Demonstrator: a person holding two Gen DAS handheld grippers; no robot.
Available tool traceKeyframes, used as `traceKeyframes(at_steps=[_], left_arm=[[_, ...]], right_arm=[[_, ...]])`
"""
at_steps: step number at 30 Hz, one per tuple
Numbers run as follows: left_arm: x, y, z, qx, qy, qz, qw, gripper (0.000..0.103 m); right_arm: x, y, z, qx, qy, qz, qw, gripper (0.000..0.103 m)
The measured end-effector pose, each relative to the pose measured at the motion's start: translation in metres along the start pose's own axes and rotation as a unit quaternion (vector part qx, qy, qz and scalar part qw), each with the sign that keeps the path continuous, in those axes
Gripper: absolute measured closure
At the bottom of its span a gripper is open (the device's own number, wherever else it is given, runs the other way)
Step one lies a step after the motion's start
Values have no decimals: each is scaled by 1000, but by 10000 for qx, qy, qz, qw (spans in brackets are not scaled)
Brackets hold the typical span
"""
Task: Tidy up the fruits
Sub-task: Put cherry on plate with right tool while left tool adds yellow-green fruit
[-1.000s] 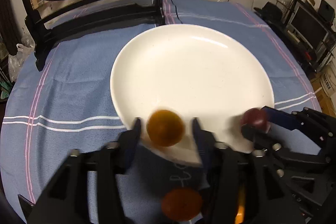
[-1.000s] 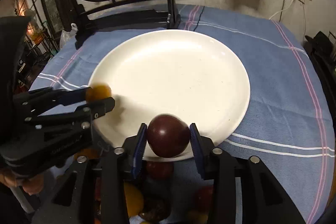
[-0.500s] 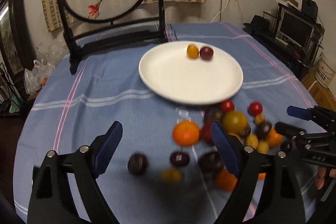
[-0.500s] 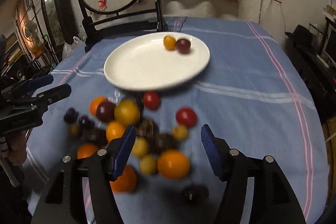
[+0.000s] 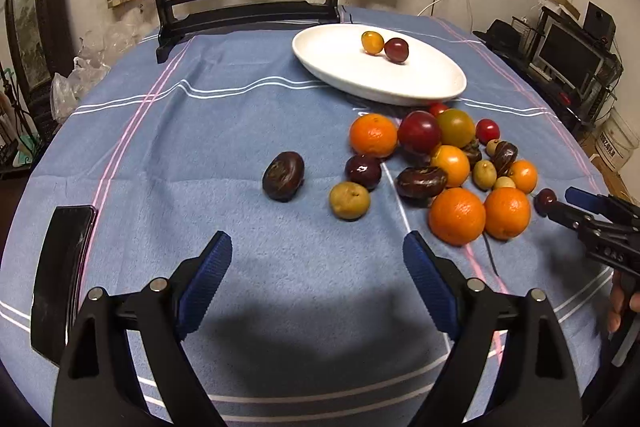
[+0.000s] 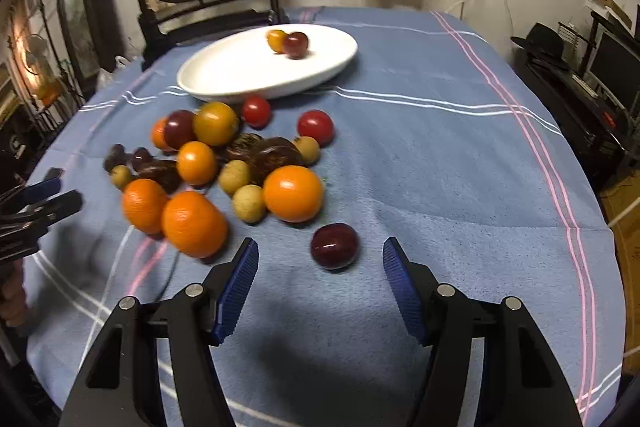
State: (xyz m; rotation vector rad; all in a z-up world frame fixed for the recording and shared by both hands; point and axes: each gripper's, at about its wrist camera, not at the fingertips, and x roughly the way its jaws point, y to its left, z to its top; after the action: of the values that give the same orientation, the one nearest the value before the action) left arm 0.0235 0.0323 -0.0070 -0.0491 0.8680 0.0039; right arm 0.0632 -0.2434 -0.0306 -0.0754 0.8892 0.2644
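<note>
1. The right hand-held gripper (image 6: 320,273) is spread, holding nothing; the dark plum (image 6: 334,245) lies just ahead, between its fingertips.
2. It looks smooth, round and soft (probably rolls easily): pinch gently across its widest middle.
3. The left hand-held gripper (image 5: 318,257) is spread too.

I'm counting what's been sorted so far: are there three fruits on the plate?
No, the plate holds only two, a yellow fruit and a dark red fruit touching each other.
</note>
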Motion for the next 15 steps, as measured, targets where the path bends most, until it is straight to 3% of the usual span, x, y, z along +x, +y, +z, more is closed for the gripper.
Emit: traceKeyframes(at_steps=[4,8,9,15], left_arm=[[2,3,2,16,5,46,10000,18],[7,7,5,-36,87,46,9999,18],[9,7,6,-56,117,36,9999,18],[21,3,11,31,237,28,9997,18]], right_arm=[[15,-1,3,5,191,-11,9998,58],[26,-3,5,40,329,-21,9994,60],[26,-4,6,43,314,11,9995,72],[13,-12,2,267,147,226,9993,73]])
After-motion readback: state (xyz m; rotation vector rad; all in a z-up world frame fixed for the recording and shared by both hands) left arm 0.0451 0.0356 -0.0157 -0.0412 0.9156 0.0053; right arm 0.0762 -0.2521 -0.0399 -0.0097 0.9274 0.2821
